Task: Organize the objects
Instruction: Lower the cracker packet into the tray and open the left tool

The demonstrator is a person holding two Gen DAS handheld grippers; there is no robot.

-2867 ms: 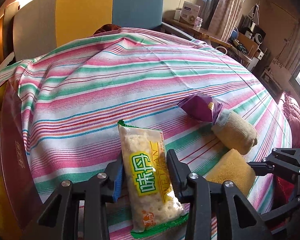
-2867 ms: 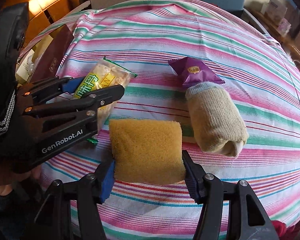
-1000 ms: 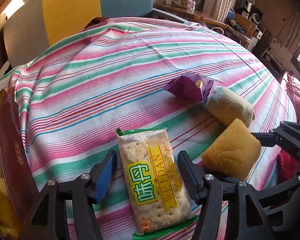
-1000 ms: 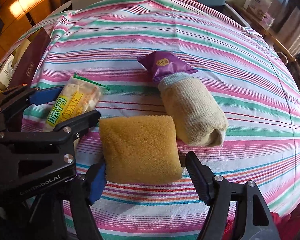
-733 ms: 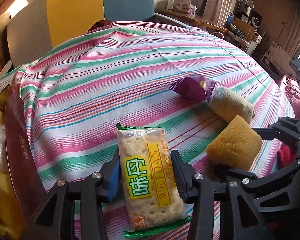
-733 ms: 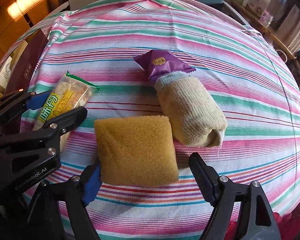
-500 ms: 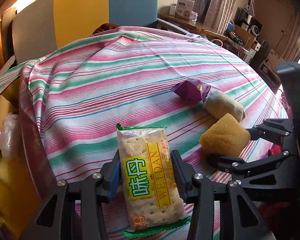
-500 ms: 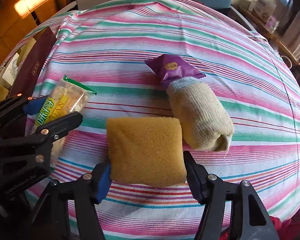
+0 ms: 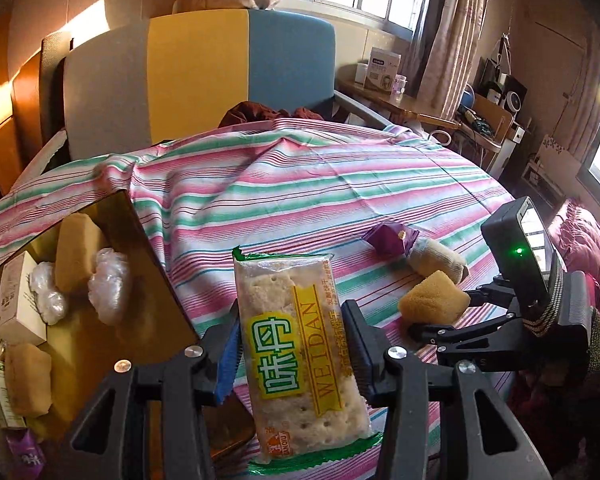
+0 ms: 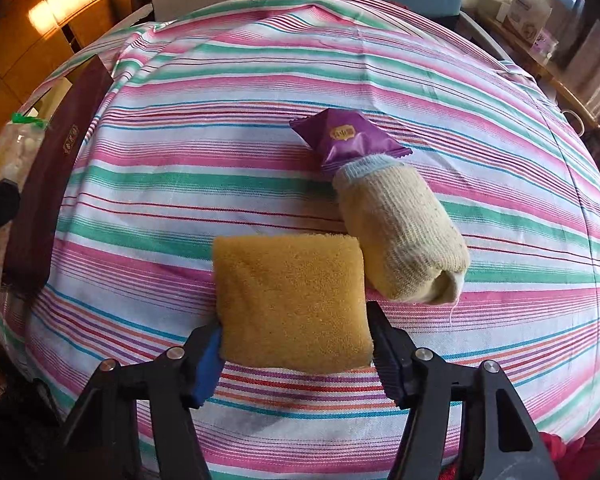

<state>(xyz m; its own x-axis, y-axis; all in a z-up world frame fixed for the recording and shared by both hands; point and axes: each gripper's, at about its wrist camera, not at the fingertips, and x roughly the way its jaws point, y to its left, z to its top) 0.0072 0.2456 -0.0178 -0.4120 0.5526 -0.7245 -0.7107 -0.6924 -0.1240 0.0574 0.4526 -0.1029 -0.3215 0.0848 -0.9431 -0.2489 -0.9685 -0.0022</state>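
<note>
My left gripper [image 9: 292, 340] is shut on a clear cracker packet [image 9: 296, 344] with a yellow and green label, held up above the striped cloth beside an open box [image 9: 100, 332]. My right gripper [image 10: 294, 344] is shut on a yellow sponge [image 10: 288, 300]; it also shows in the left wrist view [image 9: 432, 300]. A purple snack packet [image 10: 348, 138] and a rolled beige sock [image 10: 400, 236] lie on the cloth just beyond the sponge, touching each other.
The box at the left holds sponges [image 9: 76, 256], plastic-wrapped lumps [image 9: 108, 288], a small white carton [image 9: 18, 300] and a purple packet [image 9: 24, 456]. Its dark red lid [image 10: 56, 160] stands at the cloth's left edge. A yellow and blue headboard [image 9: 220, 80] rises behind.
My left gripper has lifted the cracker packet and swung left, bringing the open box into view. My right gripper has closed on the sponge and holds it.
</note>
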